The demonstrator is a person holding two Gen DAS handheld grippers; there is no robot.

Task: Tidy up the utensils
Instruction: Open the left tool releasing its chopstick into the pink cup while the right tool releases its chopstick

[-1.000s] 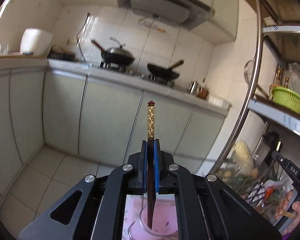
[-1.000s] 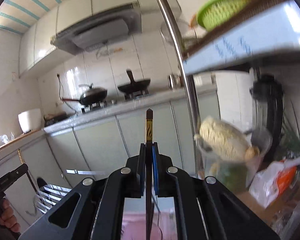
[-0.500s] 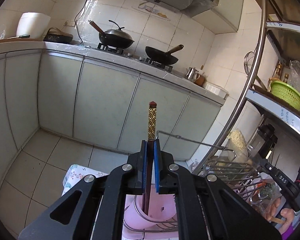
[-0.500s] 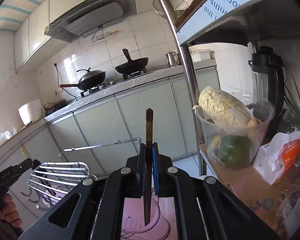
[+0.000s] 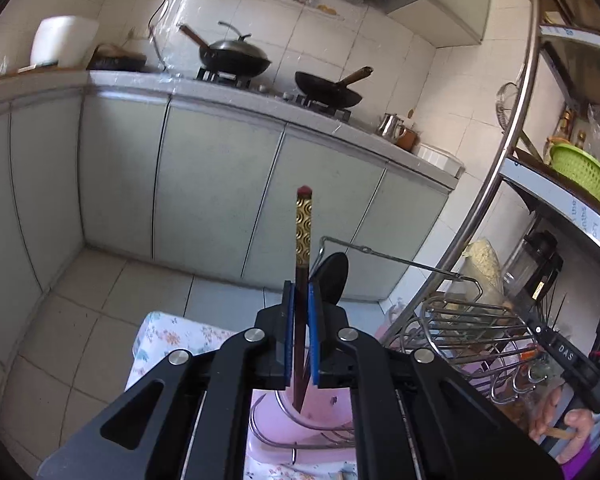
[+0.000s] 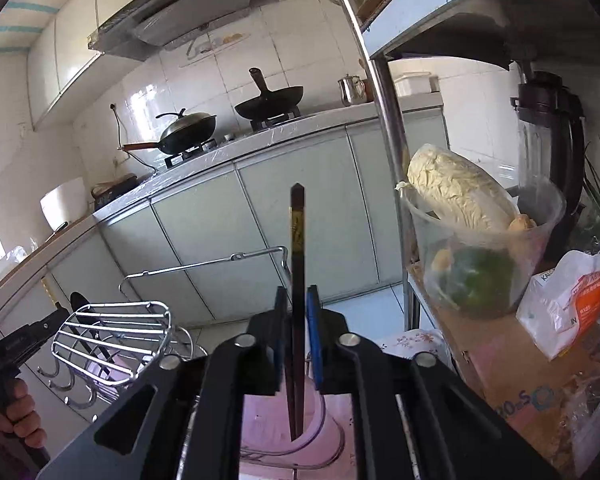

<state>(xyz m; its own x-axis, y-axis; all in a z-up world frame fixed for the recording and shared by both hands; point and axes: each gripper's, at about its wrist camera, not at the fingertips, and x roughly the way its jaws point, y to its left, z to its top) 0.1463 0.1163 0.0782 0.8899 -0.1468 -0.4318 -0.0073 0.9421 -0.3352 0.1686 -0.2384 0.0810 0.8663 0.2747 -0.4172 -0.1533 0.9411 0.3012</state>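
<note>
My left gripper point(image 5: 299, 296) is shut on a dark chopstick with a gold patterned top point(image 5: 303, 236), held upright with its lower end inside a pink utensil cup point(image 5: 300, 416) in a wire rack point(image 5: 464, 328). A black spoon point(image 5: 334, 280) stands just right of the fingers. My right gripper point(image 6: 298, 300) has its jaws slightly apart around a dark chopstick point(image 6: 297, 248) whose lower end reaches into a pink cup point(image 6: 296, 428). The wire rack point(image 6: 112, 332) lies to its left.
A floral cloth point(image 5: 168, 336) covers the table under the rack. A metal shelf pole point(image 6: 388, 120) stands right, with a tub of cabbage point(image 6: 472, 240), a blender point(image 6: 548, 128) and bags. Kitchen cabinets and woks point(image 5: 236, 56) lie beyond.
Both grippers have tipped down and lowered. The rack and pink cups have come into view and the chopsticks' lower ends have sunk into the cups. The right jaws have parted slightly.
</note>
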